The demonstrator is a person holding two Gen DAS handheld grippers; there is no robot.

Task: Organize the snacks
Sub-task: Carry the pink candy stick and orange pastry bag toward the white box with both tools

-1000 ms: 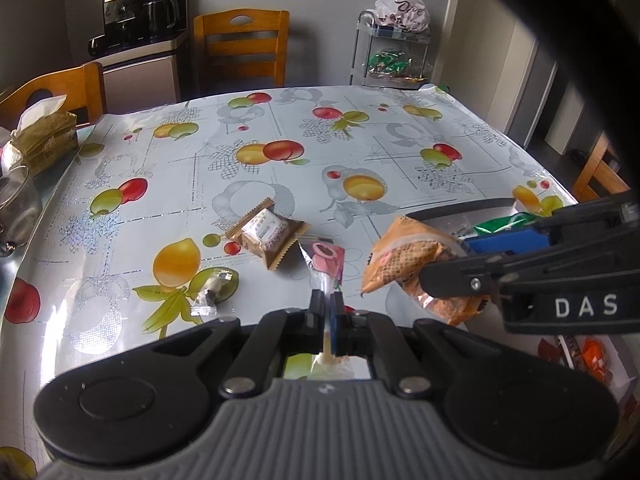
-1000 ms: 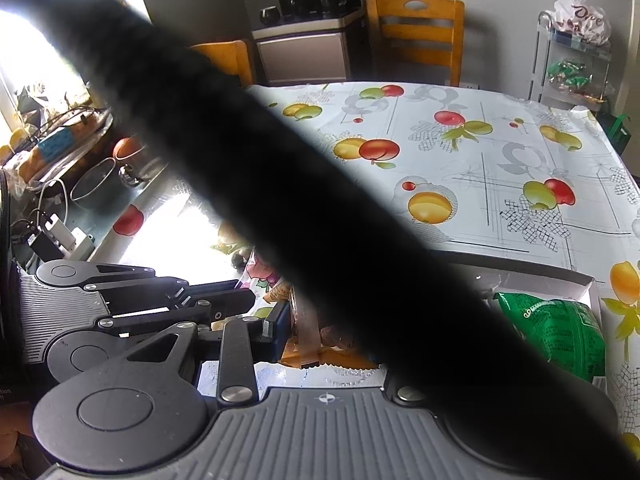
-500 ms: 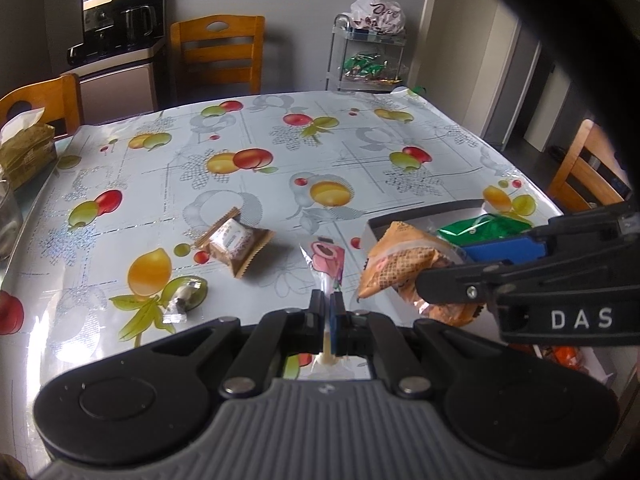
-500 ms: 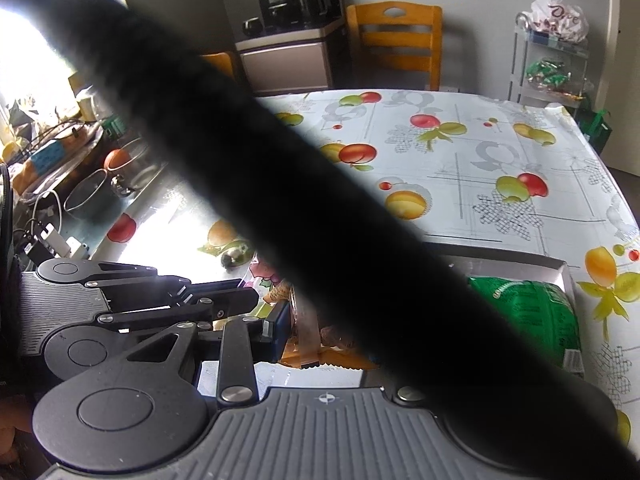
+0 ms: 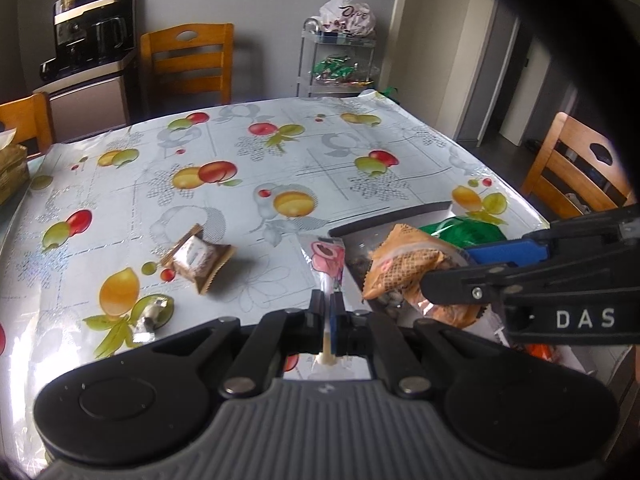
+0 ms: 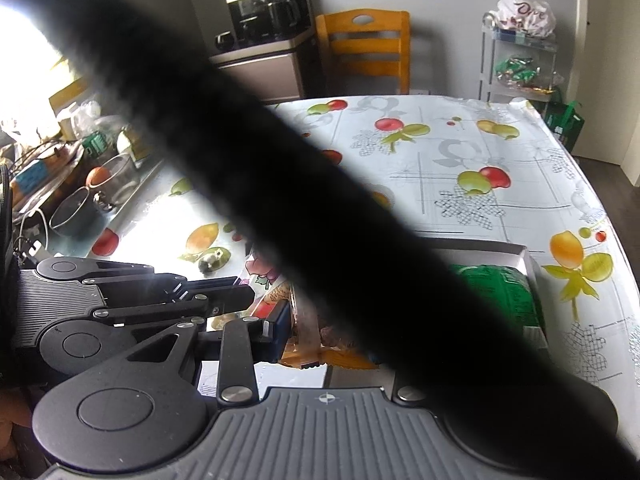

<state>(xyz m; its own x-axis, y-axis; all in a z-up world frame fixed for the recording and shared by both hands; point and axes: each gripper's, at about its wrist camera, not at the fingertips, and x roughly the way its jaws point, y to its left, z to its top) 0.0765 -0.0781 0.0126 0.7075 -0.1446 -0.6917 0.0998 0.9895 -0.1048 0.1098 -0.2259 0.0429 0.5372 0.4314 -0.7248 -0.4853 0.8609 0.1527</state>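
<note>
Here the left claw is pressed together on the thin stem of a pink-printed snack packet, whose clear wrapper rises in front of the fingers over the near left corner of the grey tray; the lower end of the packet is hidden between the fingers. The right claw comes in from the right edge and pinches an orange waffle-print snack bag over that tray. Only one blue pad and one dark finger show clearly, and the bag's lower part is covered by the claw's linkage. In the right wrist view a broad, blurred black band crosses from upper left to lower right and hides most of the tray, the far finger and nearly all of the orange bag, of which just a crinkled edge shows below. A green packet lies in the tray, partly covered in both views. On the fruit-print desk, left of the tray, lie a brown-edged biscuit packet and a small silver-wrapped sweet, well apart from both claws. What lies at the tray's near right end is too cut off to name.
</note>
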